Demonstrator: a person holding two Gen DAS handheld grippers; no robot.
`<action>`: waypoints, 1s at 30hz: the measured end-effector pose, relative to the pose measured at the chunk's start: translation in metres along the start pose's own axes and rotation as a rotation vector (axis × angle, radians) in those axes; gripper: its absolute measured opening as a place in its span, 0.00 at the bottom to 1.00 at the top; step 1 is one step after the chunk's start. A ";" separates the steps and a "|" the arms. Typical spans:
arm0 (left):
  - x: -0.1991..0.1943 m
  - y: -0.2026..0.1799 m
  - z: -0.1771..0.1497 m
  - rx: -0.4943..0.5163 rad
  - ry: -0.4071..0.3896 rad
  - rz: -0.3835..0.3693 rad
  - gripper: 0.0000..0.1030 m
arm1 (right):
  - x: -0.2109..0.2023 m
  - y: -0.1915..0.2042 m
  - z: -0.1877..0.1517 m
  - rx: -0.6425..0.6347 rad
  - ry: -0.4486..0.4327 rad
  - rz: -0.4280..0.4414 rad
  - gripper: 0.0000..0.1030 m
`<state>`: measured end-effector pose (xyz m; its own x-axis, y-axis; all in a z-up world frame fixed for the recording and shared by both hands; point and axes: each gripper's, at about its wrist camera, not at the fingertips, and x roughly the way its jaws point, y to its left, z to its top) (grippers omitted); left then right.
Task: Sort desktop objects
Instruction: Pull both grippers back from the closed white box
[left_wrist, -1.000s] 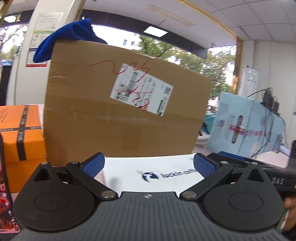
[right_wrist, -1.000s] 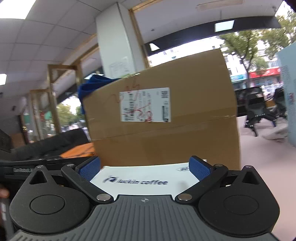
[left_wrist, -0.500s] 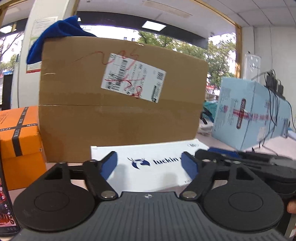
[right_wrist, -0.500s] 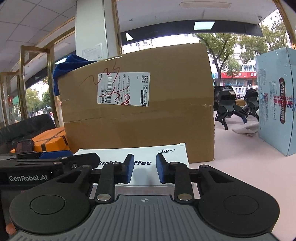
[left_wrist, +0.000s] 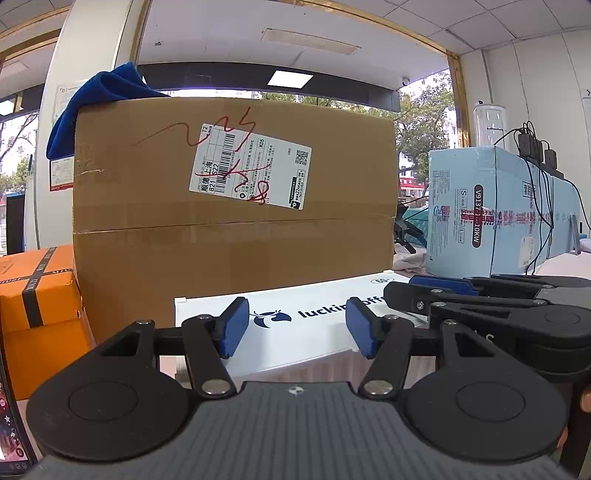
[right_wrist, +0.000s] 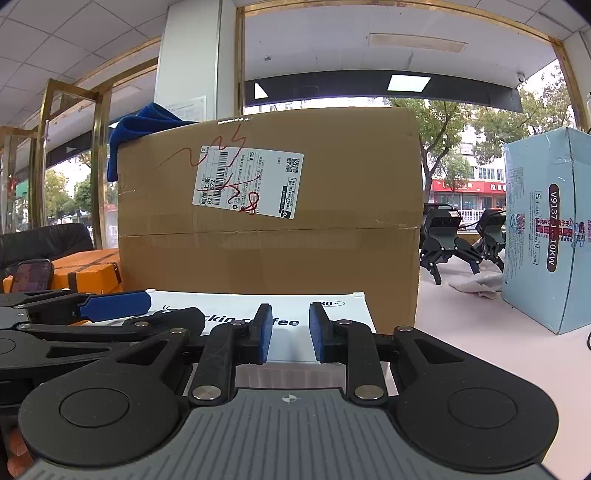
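Observation:
A flat white "luckin coffee" box (left_wrist: 295, 347) lies on the pale table in front of a tall brown cardboard box (left_wrist: 229, 251). My left gripper (left_wrist: 297, 328) is open about halfway, level with the white box's near left part, with nothing between its blue pads. My right gripper (right_wrist: 290, 332) faces the same white box (right_wrist: 351, 306) at its near right part. Its pads stand a narrow gap apart, and only the box top shows through the gap. Each gripper shows in the other's view: the right gripper (left_wrist: 439, 284) and the left gripper (right_wrist: 114, 301).
A blue cloth (left_wrist: 99, 99) lies on the cardboard box's top left corner. An orange box (left_wrist: 37, 295) stands at the left, with a phone (right_wrist: 31, 275) near it. A light blue carton (right_wrist: 546, 240) stands at the right, with black gripper devices (right_wrist: 454, 240) behind.
Both grippers have narrowed from wide open, the right one far more. Both have drawn back a little and turned to face the boxes squarely.

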<state>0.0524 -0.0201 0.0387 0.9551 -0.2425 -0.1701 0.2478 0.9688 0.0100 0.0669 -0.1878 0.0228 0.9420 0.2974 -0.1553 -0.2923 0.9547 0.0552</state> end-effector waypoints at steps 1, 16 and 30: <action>0.001 0.001 0.000 0.000 -0.002 0.000 0.53 | 0.000 0.000 0.000 0.000 -0.002 0.000 0.21; -0.009 0.005 0.010 -0.120 -0.103 0.072 1.00 | -0.033 -0.048 0.010 0.267 -0.116 -0.093 1.00; 0.040 -0.166 0.038 -0.101 0.082 -0.065 1.00 | -0.091 -0.182 0.004 0.161 -0.037 -0.502 1.00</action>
<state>0.0558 -0.1926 0.0681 0.9202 -0.3037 -0.2469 0.2869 0.9525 -0.1022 0.0349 -0.3882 0.0304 0.9656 -0.1994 -0.1666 0.2227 0.9655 0.1347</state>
